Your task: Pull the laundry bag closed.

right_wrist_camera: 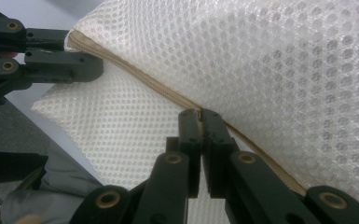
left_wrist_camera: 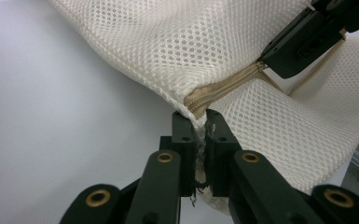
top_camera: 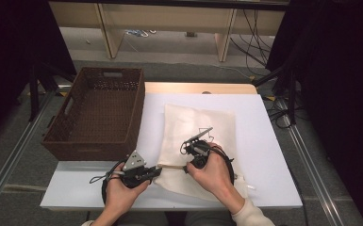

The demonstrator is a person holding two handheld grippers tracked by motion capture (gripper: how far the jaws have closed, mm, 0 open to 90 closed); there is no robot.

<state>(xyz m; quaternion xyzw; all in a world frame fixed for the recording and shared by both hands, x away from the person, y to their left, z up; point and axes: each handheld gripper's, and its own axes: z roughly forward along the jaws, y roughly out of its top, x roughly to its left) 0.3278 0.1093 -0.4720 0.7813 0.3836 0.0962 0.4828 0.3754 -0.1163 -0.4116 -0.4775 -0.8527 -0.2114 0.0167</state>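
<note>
Left tongs [left_wrist_camera: 197, 122] clamping mesh bag [left_wrist_camera: 200, 42] corner, right tongs [right_wrist_camera: 200, 116] pinching zipper [right_wrist_camera: 135, 74]

The mesh bag [top_camera: 195, 136] is cream-white, woven in a fine honeycomb pattern of small holes, with a thin dark line drawing near its middle. Its zipper [right_wrist_camera: 135, 77] is tan, a shade darker than the mesh. The left gripper [left_wrist_camera: 196, 122] and right gripper [right_wrist_camera: 200, 114] are black with brass-coloured rivets; the left gripper carries a pale grey three-cornered plate. The tabletop [top_camera: 268, 155] is plain white, edged at its far side by a light wood strip. By the tabletop's left edge, the basket [top_camera: 99, 106] is dark brown wicker weave. The person's sleeve [top_camera: 251, 214] is cream.
</note>
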